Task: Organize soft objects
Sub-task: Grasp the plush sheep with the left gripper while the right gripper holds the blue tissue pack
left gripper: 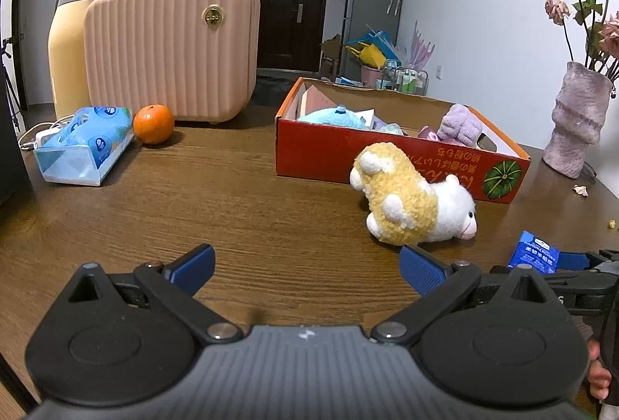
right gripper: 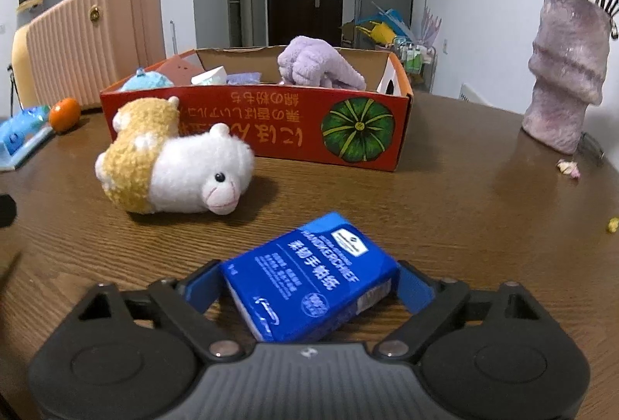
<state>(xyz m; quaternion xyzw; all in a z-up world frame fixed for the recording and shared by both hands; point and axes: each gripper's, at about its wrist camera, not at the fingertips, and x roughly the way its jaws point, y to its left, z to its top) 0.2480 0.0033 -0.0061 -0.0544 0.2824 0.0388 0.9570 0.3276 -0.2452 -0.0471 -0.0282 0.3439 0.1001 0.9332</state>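
Observation:
A yellow-and-white plush sheep [left gripper: 414, 203] [right gripper: 174, 168] lies on its side on the wooden table, just in front of the red cardboard box [left gripper: 321, 153] [right gripper: 271, 126]. In the box are a purple plush [left gripper: 460, 124] [right gripper: 317, 66], a light-blue plush [left gripper: 332, 116] [right gripper: 147, 79] and other soft items. My left gripper [left gripper: 305, 265] is open and empty, and the sheep lies just beyond its right fingertip. My right gripper [right gripper: 309, 284] has both pads against the sides of a small blue handkerchief tissue pack [right gripper: 309, 277] [left gripper: 534, 251], which sits tilted low over the table.
A pink ribbed case [left gripper: 170, 48], a yellow bottle [left gripper: 69, 45], an orange [left gripper: 153, 123] and a blue tissue packet [left gripper: 85, 145] stand at the left. A lilac vase [right gripper: 565, 72] with dried roses is at the right, with petals [right gripper: 568, 166] beside it.

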